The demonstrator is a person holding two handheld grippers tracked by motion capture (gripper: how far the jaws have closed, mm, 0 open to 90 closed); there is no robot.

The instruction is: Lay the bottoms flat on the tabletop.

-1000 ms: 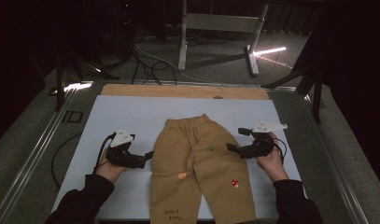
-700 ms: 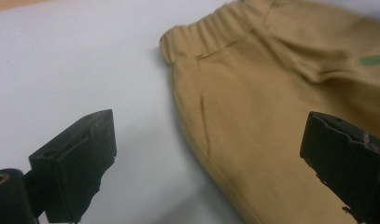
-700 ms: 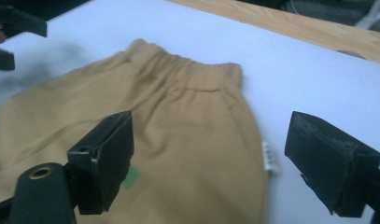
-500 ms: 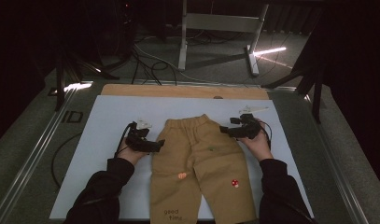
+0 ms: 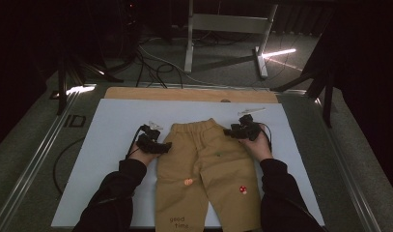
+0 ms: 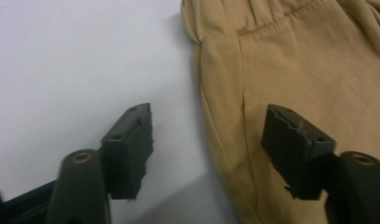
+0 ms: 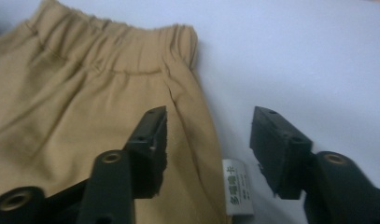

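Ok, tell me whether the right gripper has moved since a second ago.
Yes. The right gripper has moved up the high view and inward along the white mat, to the waist corner of the tan trousers. Its jaws have been closing, straddling that edge.

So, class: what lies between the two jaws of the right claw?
In the right gripper view, the right claw straddles the side edge of the tan trousers, with their white care label and a strip of the white table sheet in the gap.
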